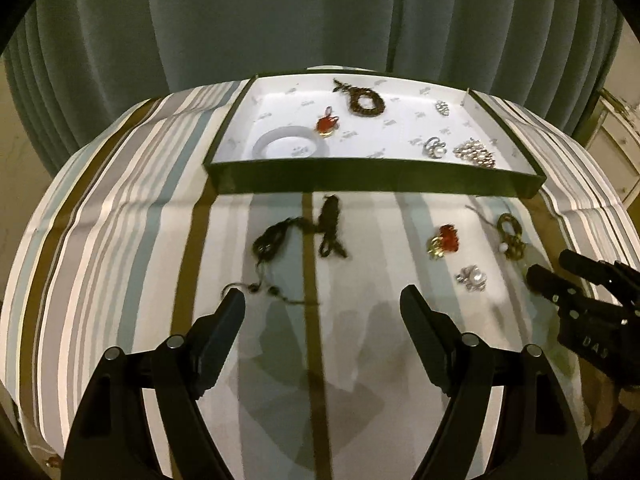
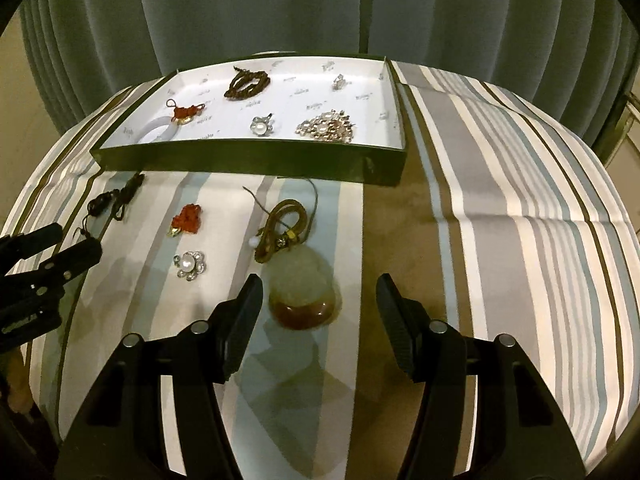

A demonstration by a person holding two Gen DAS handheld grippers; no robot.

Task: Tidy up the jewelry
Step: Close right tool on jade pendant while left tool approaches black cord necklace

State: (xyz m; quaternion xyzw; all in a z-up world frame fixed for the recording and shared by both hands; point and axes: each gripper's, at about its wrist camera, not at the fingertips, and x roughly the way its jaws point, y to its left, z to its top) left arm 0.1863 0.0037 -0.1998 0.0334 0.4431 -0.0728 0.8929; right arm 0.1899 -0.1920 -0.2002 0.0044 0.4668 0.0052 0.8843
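Note:
A shallow dark tray point(image 1: 376, 178) point(image 2: 248, 160) with a white floor holds several jewelry pieces: a brown bead bracelet point(image 1: 365, 103), a red charm point(image 1: 328, 123), a white bangle point(image 1: 286, 142), silver and pearl pieces point(image 1: 474, 153). On the striped cloth before it lie a dark cord necklace point(image 1: 304, 232) point(image 2: 116, 200), a red charm point(image 1: 446, 240) point(image 2: 188, 219), a pearl flower brooch point(image 1: 474, 278) point(image 2: 190, 265) and a brown cord with a jade pendant point(image 2: 298, 276) point(image 1: 510, 236). My left gripper point(image 1: 322, 304) is open over the cloth. My right gripper point(image 2: 318, 290) is open, the pendant between its fingers.
The table is round, with a striped cloth point(image 2: 500, 184) over it. Grey-green curtains point(image 1: 320, 16) hang behind. Each gripper shows at the side of the other's view: the right one point(image 1: 560, 280), the left one point(image 2: 60, 248). White furniture point(image 1: 616, 136) stands at far right.

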